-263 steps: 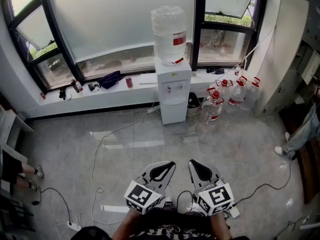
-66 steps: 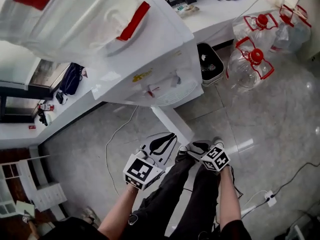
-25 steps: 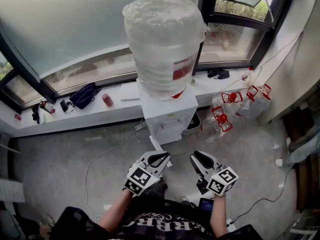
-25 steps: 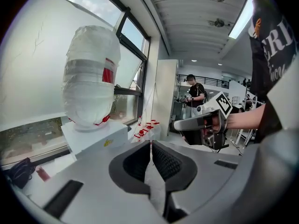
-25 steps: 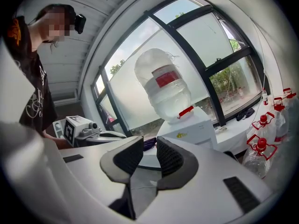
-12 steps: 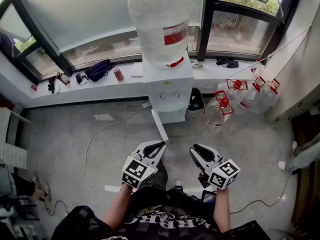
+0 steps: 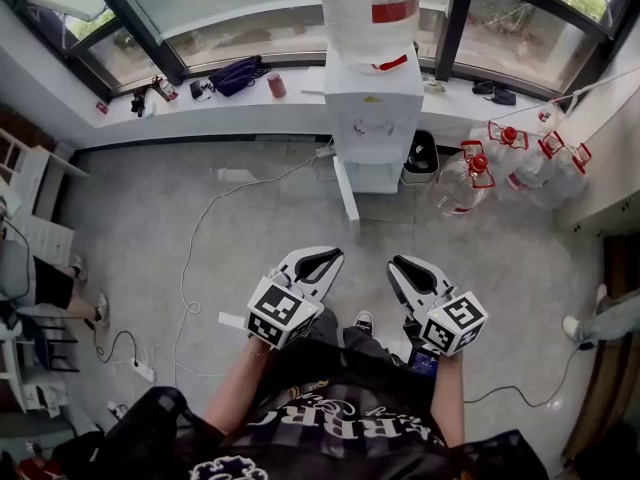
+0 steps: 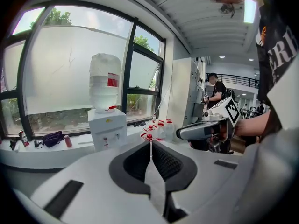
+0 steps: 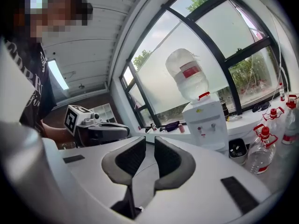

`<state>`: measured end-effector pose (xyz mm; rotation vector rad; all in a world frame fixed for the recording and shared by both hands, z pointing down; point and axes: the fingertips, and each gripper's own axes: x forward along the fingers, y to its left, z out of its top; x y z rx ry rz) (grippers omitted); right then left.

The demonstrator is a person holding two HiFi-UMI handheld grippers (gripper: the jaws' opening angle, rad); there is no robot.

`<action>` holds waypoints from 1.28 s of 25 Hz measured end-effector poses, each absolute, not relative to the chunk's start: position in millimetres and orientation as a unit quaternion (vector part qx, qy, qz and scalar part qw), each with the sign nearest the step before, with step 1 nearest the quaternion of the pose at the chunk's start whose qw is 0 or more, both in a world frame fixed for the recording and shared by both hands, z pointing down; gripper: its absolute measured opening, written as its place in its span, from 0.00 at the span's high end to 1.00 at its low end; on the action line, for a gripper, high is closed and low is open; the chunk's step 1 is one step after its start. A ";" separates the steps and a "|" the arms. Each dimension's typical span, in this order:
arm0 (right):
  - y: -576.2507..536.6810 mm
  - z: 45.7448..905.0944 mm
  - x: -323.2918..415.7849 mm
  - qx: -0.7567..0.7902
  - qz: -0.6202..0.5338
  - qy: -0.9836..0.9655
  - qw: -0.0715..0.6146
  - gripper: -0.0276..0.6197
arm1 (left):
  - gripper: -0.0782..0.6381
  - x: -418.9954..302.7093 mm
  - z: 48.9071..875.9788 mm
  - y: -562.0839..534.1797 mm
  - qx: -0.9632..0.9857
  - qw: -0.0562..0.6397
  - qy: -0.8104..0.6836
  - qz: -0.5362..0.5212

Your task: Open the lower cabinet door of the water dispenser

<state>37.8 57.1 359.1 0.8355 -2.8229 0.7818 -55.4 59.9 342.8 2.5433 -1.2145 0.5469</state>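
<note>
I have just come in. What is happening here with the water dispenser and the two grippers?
A person holds a gripper in each hand and stands some way back from the water dispenser by the window. Neither gripper touches it. The left gripper has its jaws together and holds nothing. The right gripper has its jaws closing, with a small gap and nothing between them. The lower cabinet door appears swung out over the floor, so the opening seems done.

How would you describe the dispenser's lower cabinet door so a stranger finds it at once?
Find the white water dispenser against the window sill, bottle on top. From its base a narrow white panel juts over the grey floor: the lower cabinet door, the only part standing open.
</note>
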 end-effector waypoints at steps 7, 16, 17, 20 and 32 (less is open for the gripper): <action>78.5 360.8 13.0 0.269 0.244 -0.930 0.063 0.92 | 0.86 -71.4 340.4 94.0 0.877 0.156 -0.425 0.160; 117.9 360.3 -42.3 0.279 0.226 -0.929 0.092 0.94 | 0.86 -118.5 335.1 151.8 0.880 0.143 -0.415 0.183; 124.3 359.5 -46.7 0.281 0.224 -0.929 0.093 0.94 | 0.86 -122.5 335.3 159.0 0.881 0.142 -0.413 0.183; 142.5 356.2 -57.8 0.289 0.215 -0.928 0.094 0.94 | 0.86 -133.9 337.1 180.3 0.884 0.137 -0.407 0.184; 199.4 347.4 -65.3 0.330 0.190 -0.920 0.094 0.94 | 0.86 -144.6 333.6 233.0 0.903 0.116 -0.377 0.170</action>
